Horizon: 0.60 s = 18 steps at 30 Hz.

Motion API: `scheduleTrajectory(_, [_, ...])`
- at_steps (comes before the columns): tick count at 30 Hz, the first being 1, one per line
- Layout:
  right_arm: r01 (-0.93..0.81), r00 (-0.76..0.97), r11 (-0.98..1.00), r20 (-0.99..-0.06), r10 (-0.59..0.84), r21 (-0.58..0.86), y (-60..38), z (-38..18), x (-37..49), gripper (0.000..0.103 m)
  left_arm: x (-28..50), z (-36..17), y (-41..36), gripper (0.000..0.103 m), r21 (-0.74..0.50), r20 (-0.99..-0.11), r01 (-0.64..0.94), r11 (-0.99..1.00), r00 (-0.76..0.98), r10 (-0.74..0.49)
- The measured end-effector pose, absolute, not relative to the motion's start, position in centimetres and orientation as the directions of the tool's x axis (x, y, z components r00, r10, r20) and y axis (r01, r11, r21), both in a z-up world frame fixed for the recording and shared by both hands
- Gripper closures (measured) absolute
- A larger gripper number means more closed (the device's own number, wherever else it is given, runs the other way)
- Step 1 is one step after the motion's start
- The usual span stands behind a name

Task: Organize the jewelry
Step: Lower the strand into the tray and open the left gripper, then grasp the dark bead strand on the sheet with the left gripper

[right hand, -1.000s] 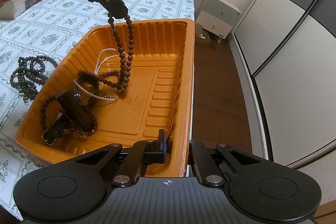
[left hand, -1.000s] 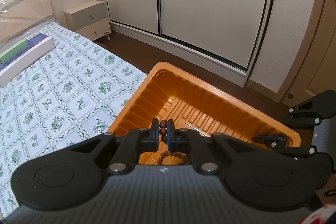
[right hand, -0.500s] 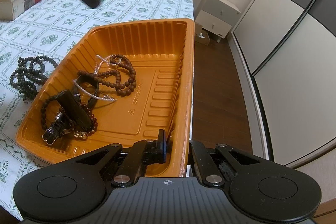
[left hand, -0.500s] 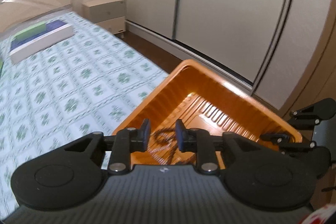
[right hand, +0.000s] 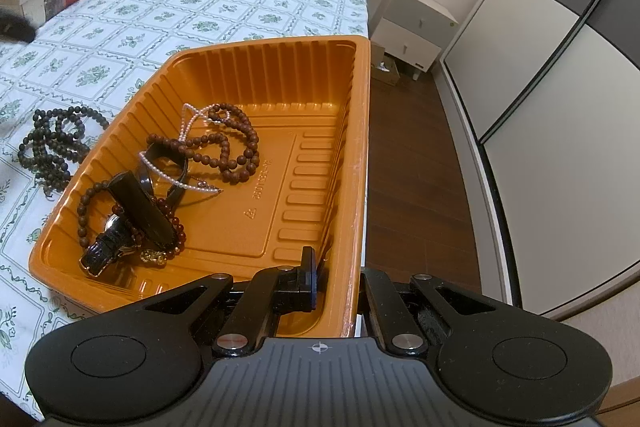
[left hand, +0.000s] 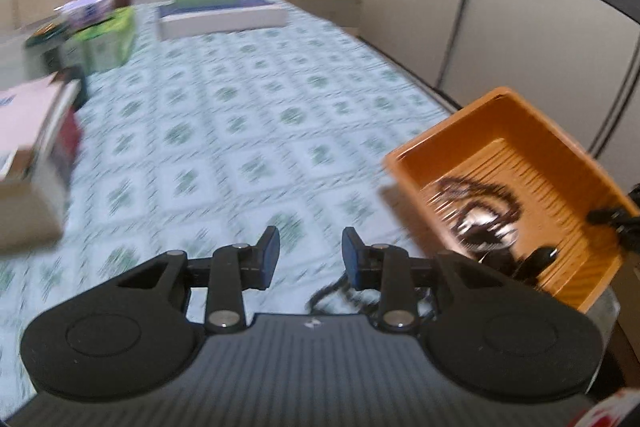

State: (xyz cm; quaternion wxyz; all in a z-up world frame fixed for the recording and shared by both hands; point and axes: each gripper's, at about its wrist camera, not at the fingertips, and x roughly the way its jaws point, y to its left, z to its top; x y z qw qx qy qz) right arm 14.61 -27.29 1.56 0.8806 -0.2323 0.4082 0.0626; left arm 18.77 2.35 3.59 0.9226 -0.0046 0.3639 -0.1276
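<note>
left claw [left hand: 308,259] opening, off tray [right hand: 362,131] | beads [right hand: 232,151] dropped in

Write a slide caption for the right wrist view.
Right hand-held gripper clamps orange tray rim; dark bead strand lies outside.

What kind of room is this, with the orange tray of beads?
Most likely a bedroom. A small white bedside cabinet stands by the wall, tall sliding wardrobe doors fill one side, and the orange tray sits on a wide surface under a green flowered cloth, perhaps a bed.
</note>
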Motion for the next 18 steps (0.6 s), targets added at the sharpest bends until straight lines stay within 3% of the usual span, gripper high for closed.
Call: scheduleTrajectory(18, [-0.300,0.659,0.883,-0.748,-0.082,-0.361,-27.3,1.6,14.6,0.099,14.3,-3.5,0.4,0.073,-0.130,-0.709,0.186,0.974,0.669,-0.222])
